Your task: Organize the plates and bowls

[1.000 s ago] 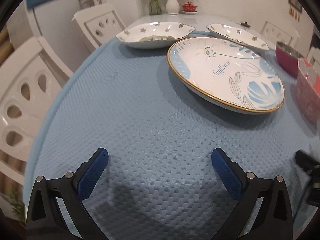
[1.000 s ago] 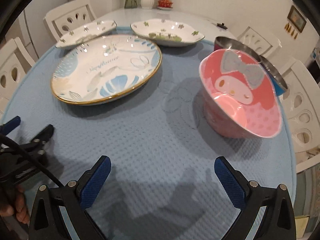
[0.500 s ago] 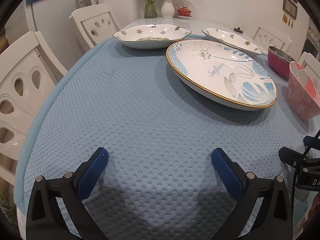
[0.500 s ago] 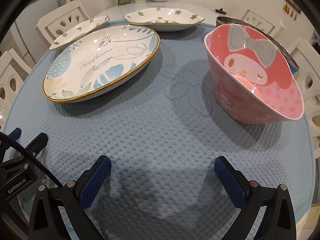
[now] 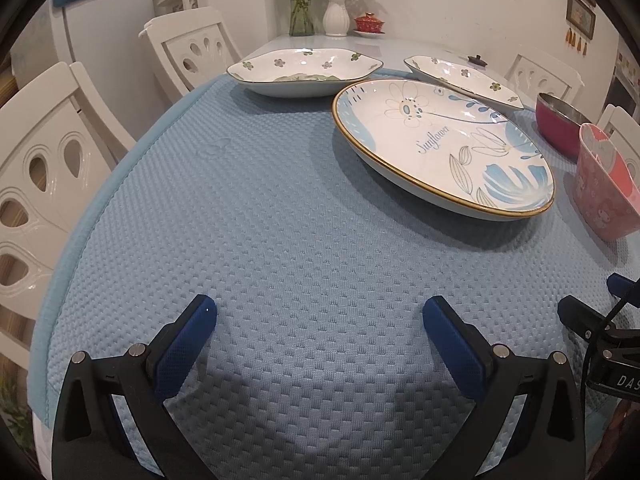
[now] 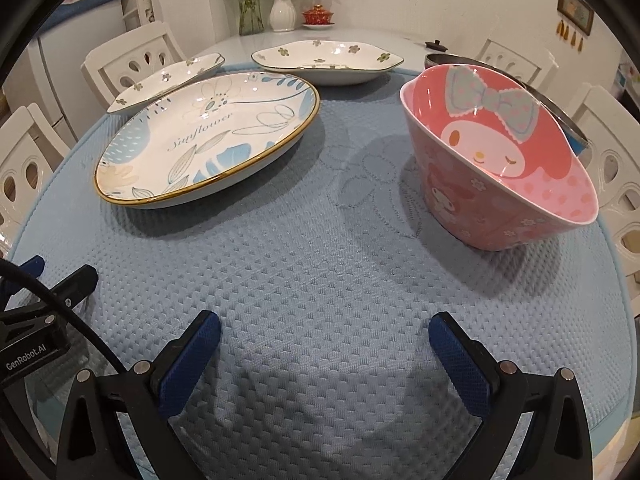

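A large round plate [image 5: 440, 140] [image 6: 208, 136] with blue leaves, a gold rim and the word Sunflower lies on the blue mat [image 5: 260, 240]. Behind it stand two white dishes with green flowers, one [image 5: 304, 74] [image 6: 328, 60] and the other [image 5: 464, 80] [image 6: 168, 78]. A pink cartoon bowl [image 6: 500, 160] [image 5: 604, 196] sits at the right, with a steel-lined red bowl [image 5: 560, 120] [image 6: 560, 116] behind it. My left gripper [image 5: 320, 316] and my right gripper [image 6: 324, 328] are both open over the near mat, holding nothing.
White chairs [image 5: 48, 168] [image 6: 612, 168] ring the table. A vase of flowers [image 5: 336, 12] and a small red lidded pot [image 5: 368, 24] stand at the far edge. A small dark lid [image 5: 476, 60] lies on the bare tabletop.
Both grippers have drawn back and tilted up, so the dishes look farther off and more of the room shows. Nothing on the table has moved.
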A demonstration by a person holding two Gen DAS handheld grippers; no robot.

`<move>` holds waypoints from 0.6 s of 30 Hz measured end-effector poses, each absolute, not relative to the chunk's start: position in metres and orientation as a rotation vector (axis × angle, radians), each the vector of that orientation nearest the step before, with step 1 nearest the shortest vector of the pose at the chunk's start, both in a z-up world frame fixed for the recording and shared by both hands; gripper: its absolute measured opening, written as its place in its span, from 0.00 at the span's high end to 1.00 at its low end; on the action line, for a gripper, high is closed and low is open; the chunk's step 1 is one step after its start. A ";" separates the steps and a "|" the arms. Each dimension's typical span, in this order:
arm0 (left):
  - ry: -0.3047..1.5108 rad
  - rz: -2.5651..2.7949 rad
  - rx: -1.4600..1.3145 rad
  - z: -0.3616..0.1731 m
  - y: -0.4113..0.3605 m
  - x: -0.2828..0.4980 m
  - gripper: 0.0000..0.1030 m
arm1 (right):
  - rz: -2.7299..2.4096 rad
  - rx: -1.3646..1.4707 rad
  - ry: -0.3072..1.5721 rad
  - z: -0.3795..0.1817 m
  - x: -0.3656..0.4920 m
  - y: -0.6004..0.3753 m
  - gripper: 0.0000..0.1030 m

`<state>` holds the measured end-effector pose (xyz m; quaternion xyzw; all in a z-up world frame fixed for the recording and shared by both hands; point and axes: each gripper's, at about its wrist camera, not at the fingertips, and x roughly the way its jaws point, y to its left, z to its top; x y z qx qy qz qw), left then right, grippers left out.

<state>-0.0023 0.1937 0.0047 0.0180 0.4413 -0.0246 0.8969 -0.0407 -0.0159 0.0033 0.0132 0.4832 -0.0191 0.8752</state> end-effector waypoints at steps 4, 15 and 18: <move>0.914 -0.051 0.037 0.005 0.194 -0.002 0.00 | -0.045 0.030 1.003 0.003 -0.042 -0.016 0.00; 0.914 -0.051 0.038 0.004 0.194 -0.002 0.00 | -0.048 0.033 1.000 0.004 -0.040 -0.017 0.00; 0.914 -0.051 0.038 0.004 0.194 -0.002 0.00 | -0.047 0.033 0.999 0.004 -0.040 -0.017 0.00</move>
